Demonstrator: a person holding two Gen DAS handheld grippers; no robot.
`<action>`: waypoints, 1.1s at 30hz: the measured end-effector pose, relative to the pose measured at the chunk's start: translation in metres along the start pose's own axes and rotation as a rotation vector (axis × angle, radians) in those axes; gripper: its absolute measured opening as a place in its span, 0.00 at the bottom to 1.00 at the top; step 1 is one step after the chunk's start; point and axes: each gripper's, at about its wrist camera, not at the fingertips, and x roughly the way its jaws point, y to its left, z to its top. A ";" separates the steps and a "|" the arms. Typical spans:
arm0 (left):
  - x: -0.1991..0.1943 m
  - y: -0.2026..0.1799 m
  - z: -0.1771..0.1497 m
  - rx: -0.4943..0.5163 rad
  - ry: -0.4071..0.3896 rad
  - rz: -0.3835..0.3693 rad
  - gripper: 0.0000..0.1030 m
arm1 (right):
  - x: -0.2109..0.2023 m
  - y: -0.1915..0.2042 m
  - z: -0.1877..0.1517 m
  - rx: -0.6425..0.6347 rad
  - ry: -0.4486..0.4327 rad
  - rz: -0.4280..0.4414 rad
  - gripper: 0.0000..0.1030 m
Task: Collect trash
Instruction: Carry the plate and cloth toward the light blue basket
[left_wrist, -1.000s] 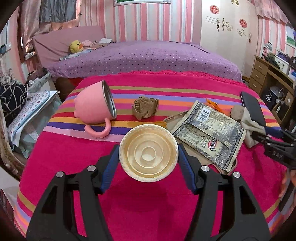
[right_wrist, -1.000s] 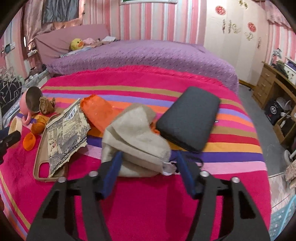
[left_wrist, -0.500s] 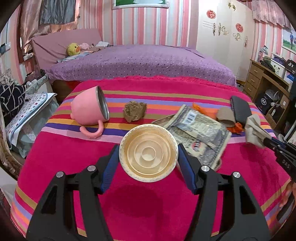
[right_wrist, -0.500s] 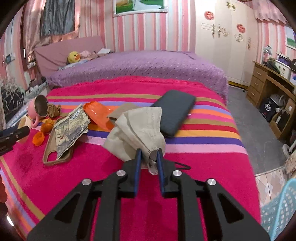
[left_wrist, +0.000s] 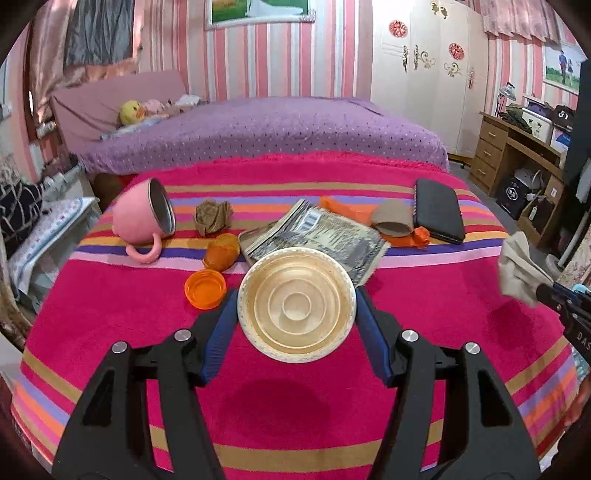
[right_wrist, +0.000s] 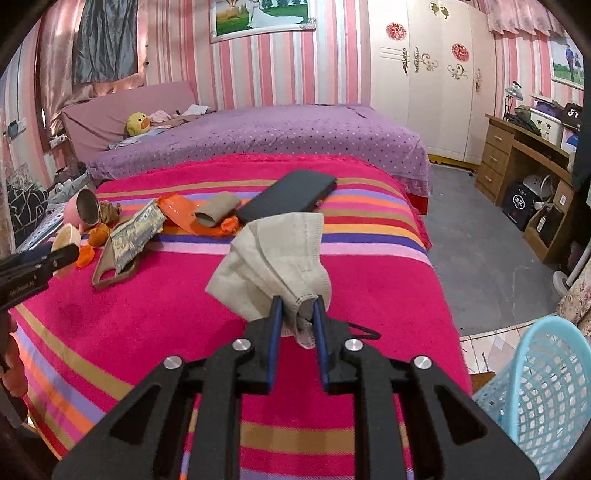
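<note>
A: Pink and striped is the blanket (left_wrist: 110, 317) that covers the near bed; it carries everything. What is the largest thing on it?

B: The black case (right_wrist: 291, 195), flat at the far side. Next is the printed wrapper (left_wrist: 325, 236), lying on a brown tray of which only a rim shows. Left of it is the pink mug (left_wrist: 142, 218), tipped on its side with the mouth toward the wrapper.

A: And off the bed?

B: A light blue basket (right_wrist: 535, 380) stands on the floor, at the lower right corner in the right wrist view.

A: What does the right gripper (right_wrist: 297, 314) do?

B: Its jaws are closed narrow on the beige mask (right_wrist: 273, 258). The mask hangs up in the air above the blanket, not touching it.

A: And the left gripper (left_wrist: 297, 314)?

B: It clamps a round cream cup (left_wrist: 297, 308) between the blue pads, bottom toward the camera, also lifted over the blanket.

A: The small trash?

B: An orange bag (right_wrist: 181, 214) lies between wrapper and case, with a cardboard tube (left_wrist: 393, 221) on it. A crumpled brown paper (left_wrist: 213, 218) is beside the mug. An orange peel (left_wrist: 221, 254) and an orange cap (left_wrist: 205, 288) lie just in front of the wrapper's left end.
</note>
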 end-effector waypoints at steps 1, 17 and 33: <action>-0.006 -0.007 -0.001 -0.001 -0.011 0.001 0.59 | -0.003 -0.002 -0.002 -0.001 -0.002 -0.002 0.17; -0.039 -0.119 -0.018 0.016 -0.041 -0.099 0.59 | -0.078 -0.103 -0.030 0.050 -0.066 -0.087 0.17; -0.049 -0.282 -0.041 0.162 -0.031 -0.290 0.59 | -0.131 -0.261 -0.087 0.205 -0.059 -0.326 0.17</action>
